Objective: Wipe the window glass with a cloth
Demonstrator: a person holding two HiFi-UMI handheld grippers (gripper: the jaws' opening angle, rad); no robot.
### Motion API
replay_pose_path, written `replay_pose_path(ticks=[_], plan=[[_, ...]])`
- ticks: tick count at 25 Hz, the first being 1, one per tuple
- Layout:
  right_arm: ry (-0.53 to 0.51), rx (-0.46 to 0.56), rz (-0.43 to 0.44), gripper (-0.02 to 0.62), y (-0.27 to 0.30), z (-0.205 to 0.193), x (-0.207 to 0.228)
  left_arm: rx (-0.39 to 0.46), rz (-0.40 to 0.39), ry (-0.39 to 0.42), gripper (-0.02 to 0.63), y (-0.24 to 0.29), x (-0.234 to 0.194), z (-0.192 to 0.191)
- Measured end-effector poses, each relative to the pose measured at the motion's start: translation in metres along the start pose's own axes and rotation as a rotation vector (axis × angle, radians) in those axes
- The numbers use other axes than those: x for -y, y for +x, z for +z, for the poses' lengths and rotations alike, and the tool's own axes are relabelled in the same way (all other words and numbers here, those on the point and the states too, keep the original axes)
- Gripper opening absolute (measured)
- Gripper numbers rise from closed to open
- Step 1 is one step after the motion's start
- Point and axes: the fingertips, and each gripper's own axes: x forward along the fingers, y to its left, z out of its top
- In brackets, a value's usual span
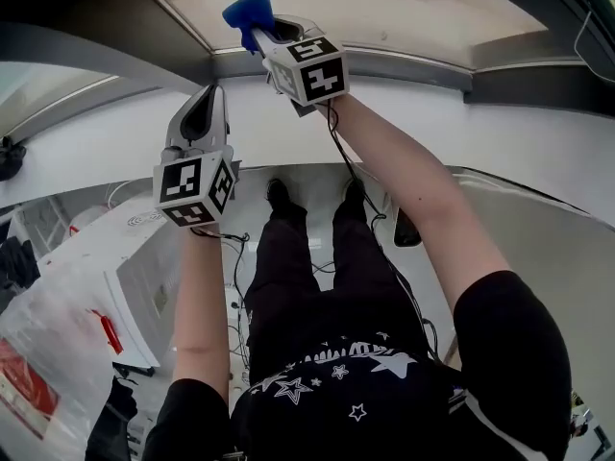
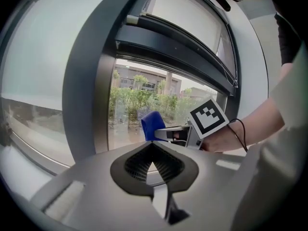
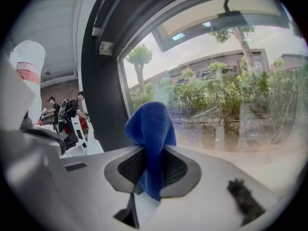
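Head view looks steeply down, the window (image 1: 365, 8) at its top edge. Both gripper views face it close up. All three share the cloth (image 1: 248, 10).

The floor (image 1: 315, 177) is pale and glossy, and the person's two black shoes (image 1: 279, 197) stand on it side by side, just under the white sill (image 1: 423, 128) that runs below the glass (image 1: 384, 8). Thin black cables (image 1: 236, 257) trail over the floor beside the person's left leg, and a small dark thing (image 1: 405, 229), too unclear to name, lies by the right leg. Further left a white cabinet (image 1: 110, 253) stands on the floor, with a clear plastic bag (image 1: 48, 344) bearing red patches just beside it at the picture's edge.
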Motion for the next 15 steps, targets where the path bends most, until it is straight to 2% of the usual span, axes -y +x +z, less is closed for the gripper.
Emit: replay_pose_path(ticks=[6, 15], plan=[[0.03, 0.021, -0.085, 0.075, -0.059, -0.015, 0.066, -0.022, -0.083, 0.047, 0.009, 0.038, 0.067, 0.002], [0.123, 0.076, -0.269, 0.075, -0.168, -0.036, 0.196, -0.035, -0.234, 0.134, 0.009, 0.101, 0.193, 0.016]])
